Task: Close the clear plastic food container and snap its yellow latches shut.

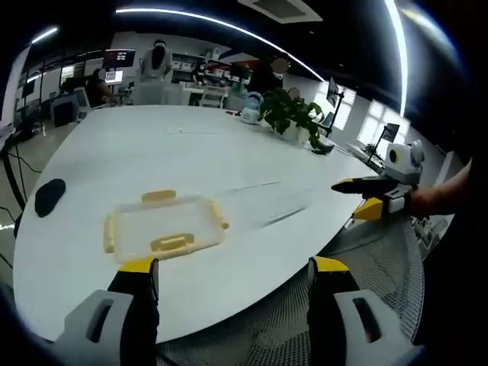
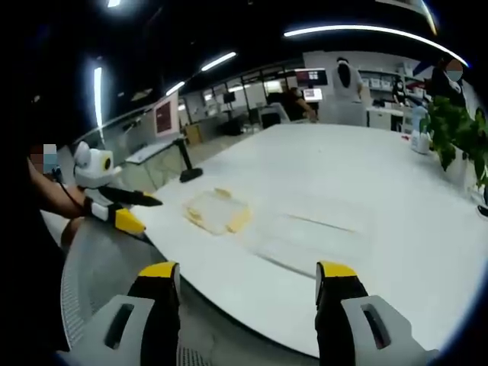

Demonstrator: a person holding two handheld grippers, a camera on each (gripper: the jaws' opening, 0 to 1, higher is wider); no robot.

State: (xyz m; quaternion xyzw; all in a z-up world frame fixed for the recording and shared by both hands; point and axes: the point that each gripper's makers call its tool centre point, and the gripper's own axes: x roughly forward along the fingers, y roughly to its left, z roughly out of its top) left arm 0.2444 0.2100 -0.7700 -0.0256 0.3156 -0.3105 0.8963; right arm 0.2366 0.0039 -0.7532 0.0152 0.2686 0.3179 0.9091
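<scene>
A clear plastic container (image 1: 164,226) with yellow latches on its sides lies flat on the white table (image 1: 152,145), just ahead of my left gripper (image 1: 235,268). That gripper is open, empty and held off the table's near edge. A second clear piece (image 1: 267,202), faint and hard to make out, lies right of the container. My right gripper (image 1: 367,198) hangs at the table's right edge in a person's hand. In the right gripper view the container (image 2: 217,211) sits near the table edge beside the faint clear piece (image 2: 313,232). The right gripper (image 2: 248,272) is open and empty, with the left gripper (image 2: 141,213) to its left.
A black object (image 1: 49,195) lies at the table's left edge. A potted plant (image 1: 290,114) and a pale jug (image 1: 252,107) stand at the far side. A mesh chair (image 1: 381,267) sits below the near edge. People and desks are at the back.
</scene>
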